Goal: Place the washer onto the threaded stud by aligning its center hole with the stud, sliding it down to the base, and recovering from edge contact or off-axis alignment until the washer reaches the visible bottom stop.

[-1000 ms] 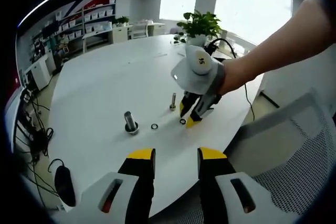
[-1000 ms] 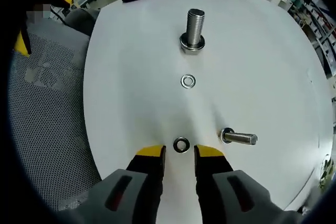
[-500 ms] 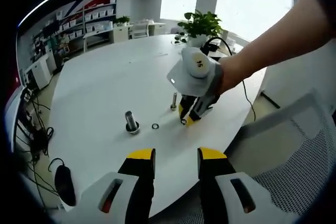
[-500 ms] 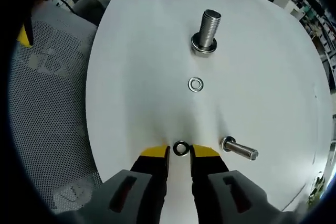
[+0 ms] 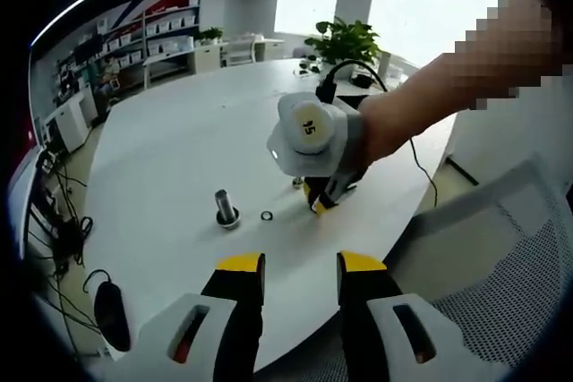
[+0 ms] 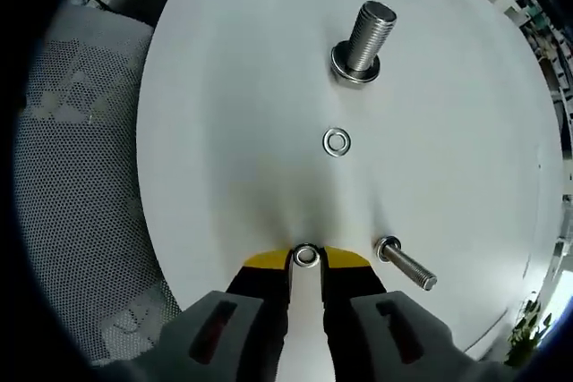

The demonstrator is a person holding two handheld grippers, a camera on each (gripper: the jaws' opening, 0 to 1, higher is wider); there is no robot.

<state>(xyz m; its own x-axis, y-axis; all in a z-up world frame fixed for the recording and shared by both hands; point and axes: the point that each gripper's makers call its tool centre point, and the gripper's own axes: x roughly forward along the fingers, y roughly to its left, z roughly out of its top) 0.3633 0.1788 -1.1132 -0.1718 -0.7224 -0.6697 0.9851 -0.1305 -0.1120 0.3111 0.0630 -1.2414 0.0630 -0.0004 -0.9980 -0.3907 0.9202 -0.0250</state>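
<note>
Right gripper (image 6: 306,261) has its yellow-tipped jaws nearly together with the small silver ring washer (image 6: 306,256) sitting right between the tips, one tip on each side, apparently touching it; washer lies flat on the white round table (image 6: 233,131), looks pinched but I can't confirm a firm grip. Beyond the tips in the right gripper view: a second flat silver washer (image 6: 337,141) lies loose on the table, well apart from both studs, and beyond it stands the large upright threaded steel stud (image 6: 362,45) on its wide hex base. A thinner silver bolt (image 6: 405,263) stands just beside the right jaw, head down on the table, near the pinched washer but not touching it. Table edge runs close along the left of the jaws, with a grey mesh chair (image 6: 81,221) past it; open white surface all around the big stud and between it and the gripper. In the left gripper view the right gripper (image 5: 315,207) is held by a person's hand (image 5: 394,118), tips down at the table near its near edge; the large stud (image 5: 226,208) stands to its left with the loose washer (image 5: 267,216) between them. Left gripper (image 5: 300,270) hangs off the table edge, jaws spread, holding nothing. Dark mouse-shaped object (image 5: 110,314) sits by the table's near-left rim. Right gripper's round white housing carries a sticker, reads like "15".
</note>
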